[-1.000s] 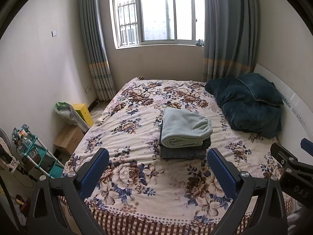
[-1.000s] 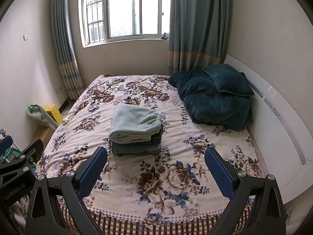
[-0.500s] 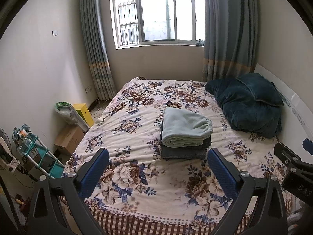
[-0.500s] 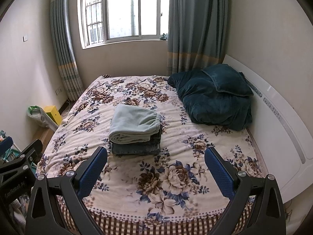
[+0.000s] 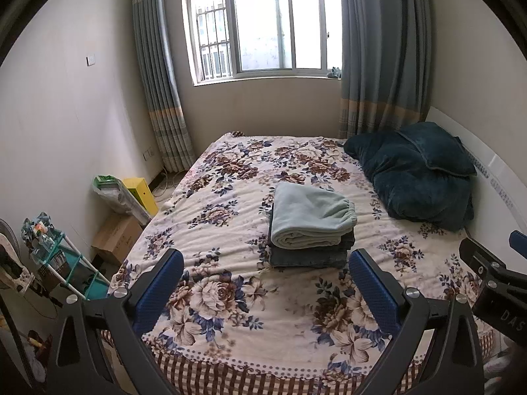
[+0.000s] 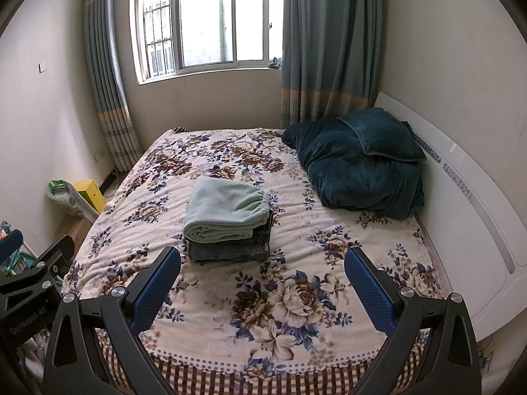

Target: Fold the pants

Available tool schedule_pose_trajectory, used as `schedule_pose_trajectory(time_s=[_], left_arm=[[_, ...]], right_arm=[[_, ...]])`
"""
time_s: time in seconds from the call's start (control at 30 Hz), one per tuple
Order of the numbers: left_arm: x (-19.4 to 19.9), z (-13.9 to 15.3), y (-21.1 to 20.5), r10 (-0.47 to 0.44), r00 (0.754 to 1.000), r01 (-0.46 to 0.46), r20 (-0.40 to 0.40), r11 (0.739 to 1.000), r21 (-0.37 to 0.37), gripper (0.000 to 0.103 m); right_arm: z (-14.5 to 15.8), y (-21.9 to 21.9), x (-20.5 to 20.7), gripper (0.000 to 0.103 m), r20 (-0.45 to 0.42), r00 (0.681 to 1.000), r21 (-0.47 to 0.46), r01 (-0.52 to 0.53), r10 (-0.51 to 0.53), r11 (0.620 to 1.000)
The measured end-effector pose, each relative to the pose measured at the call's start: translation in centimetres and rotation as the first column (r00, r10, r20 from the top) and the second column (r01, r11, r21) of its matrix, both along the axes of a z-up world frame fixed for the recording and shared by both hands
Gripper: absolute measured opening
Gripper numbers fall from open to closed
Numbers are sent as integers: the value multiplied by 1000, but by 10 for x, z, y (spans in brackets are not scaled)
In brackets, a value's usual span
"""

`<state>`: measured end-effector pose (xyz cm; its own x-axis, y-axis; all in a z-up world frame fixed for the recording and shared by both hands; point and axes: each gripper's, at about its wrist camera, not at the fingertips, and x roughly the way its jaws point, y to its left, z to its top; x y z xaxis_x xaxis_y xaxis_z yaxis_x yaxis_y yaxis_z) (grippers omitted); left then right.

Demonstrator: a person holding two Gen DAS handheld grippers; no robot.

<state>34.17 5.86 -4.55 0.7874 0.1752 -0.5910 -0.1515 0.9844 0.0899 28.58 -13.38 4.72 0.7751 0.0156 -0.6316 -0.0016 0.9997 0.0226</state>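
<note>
Folded light green pants [image 5: 311,217] lie on top of folded dark jeans [image 5: 309,256] in the middle of the floral bed [image 5: 230,296]. The stack also shows in the right wrist view, green pants [image 6: 225,212] over jeans [image 6: 230,250]. My left gripper [image 5: 265,283] is open and empty, held back near the foot of the bed, apart from the stack. My right gripper [image 6: 262,279] is open and empty, also near the foot of the bed.
A dark teal blanket and pillow [image 5: 418,177] lie at the right by the white headboard [image 6: 471,217]. A cardboard box [image 5: 115,238], a yellow box [image 5: 140,194] and a teal rack [image 5: 62,263] stand on the floor to the left. A curtained window [image 5: 263,23] is behind the bed.
Both grippers have drifted slightly; the stack sits a touch differently in view. Nothing was taken hold of or let go.
</note>
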Motion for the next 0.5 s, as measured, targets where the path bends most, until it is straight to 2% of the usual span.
schedule_pose_trajectory(time_s=[0.5], left_arm=[[1, 3, -2, 4, 1000, -4, 12, 1000, 0, 103]], right_arm=[[4, 0, -4, 101, 0, 1000, -1, 0, 0, 1000]])
